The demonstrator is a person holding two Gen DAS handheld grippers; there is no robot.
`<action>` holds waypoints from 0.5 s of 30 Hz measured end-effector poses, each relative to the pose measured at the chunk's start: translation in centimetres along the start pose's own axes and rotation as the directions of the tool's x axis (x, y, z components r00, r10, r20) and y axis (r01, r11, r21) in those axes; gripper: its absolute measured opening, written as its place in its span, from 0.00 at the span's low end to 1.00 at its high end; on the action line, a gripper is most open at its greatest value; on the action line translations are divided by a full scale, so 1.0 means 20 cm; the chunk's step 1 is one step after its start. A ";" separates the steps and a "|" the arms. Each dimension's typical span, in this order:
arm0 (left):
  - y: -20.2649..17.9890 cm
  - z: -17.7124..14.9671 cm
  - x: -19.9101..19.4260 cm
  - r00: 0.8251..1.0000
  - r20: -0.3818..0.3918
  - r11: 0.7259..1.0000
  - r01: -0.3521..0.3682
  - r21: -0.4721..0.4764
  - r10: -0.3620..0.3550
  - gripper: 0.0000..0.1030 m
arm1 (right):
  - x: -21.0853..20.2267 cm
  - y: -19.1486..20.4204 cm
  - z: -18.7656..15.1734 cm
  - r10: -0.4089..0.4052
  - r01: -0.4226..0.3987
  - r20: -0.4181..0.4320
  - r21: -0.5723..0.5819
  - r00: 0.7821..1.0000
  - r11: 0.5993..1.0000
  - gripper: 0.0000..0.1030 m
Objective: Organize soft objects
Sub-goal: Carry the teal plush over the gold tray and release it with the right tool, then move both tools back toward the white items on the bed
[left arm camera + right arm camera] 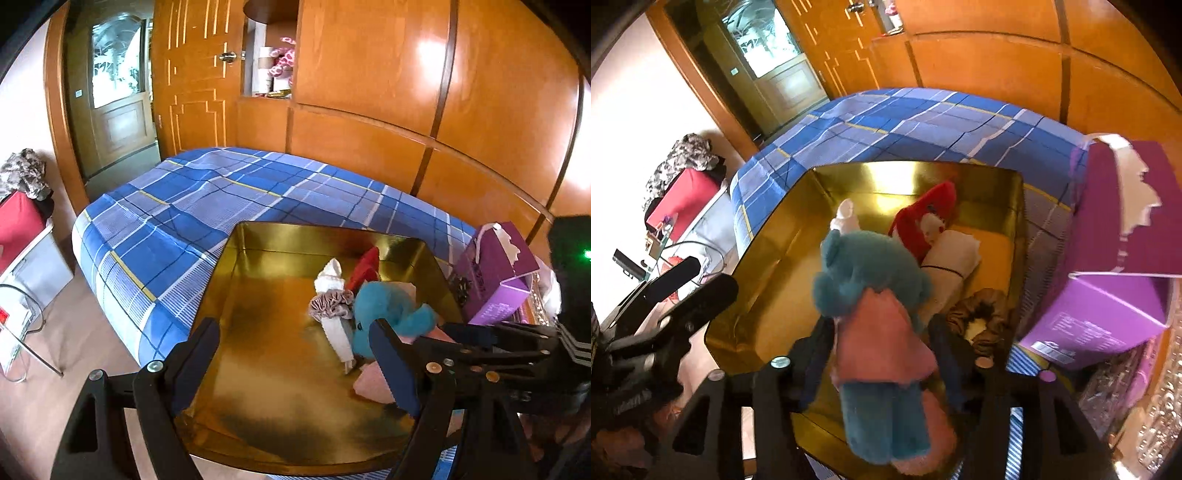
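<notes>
So there's this shiny gold box [236, 302] sitting on the near end of a bed [207, 199] with a blue plaid sheet, and it's got a pile of soft stuff along its right side. The teal plush toy [871, 280] with the pink dress is lying in the box, head pointing to the far side. The right gripper [879, 354] is straddling the toy's middle, fingers parted on either side of it, so it looks released rather than squeezing. Behind the teal one there's a red plush [923, 218], a rolled white cloth [949, 262] touching it, and a brownish scrunchie [982, 317] just right of the toy. A white sock-like thing [332, 280] sits to the left of the toy.

The left gripper [295, 358] hangs over the near part of the box, wide apart, nothing in it.

Just right of the box there's a purple tissue box [1123, 258], resting on the bed.
</notes>
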State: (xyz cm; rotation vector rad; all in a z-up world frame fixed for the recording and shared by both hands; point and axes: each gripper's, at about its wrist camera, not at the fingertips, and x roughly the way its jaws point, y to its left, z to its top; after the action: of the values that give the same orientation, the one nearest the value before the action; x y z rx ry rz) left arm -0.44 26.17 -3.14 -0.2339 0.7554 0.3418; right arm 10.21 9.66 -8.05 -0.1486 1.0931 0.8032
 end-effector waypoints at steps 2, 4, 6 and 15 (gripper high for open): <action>0.01 0.00 0.00 1.000 0.004 1.000 -0.004 -0.003 0.004 0.81 | -0.04 -0.01 -0.01 0.003 -0.003 0.012 0.006 1.000 1.000 0.57; 0.01 0.00 -0.01 1.000 0.011 1.000 0.001 -0.007 -0.001 0.81 | -0.10 -0.01 -0.03 0.008 -0.008 0.034 0.006 0.999 1.000 0.57; 0.00 0.01 -0.02 1.000 0.021 1.000 0.007 -0.004 -0.007 0.81 | -0.14 -0.01 -0.04 0.014 -0.014 0.052 0.009 0.999 1.000 0.57; -0.10 0.03 -0.14 0.996 0.074 0.997 0.051 0.054 -0.055 0.81 | -0.42 -0.02 -0.27 -0.025 0.029 0.166 -0.017 0.986 0.999 0.57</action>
State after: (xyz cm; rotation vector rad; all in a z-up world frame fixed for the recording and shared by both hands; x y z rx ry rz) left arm -1.14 23.86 -0.49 -0.1911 0.6812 0.2787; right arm 4.71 2.47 -3.77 -0.1106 0.9246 0.7880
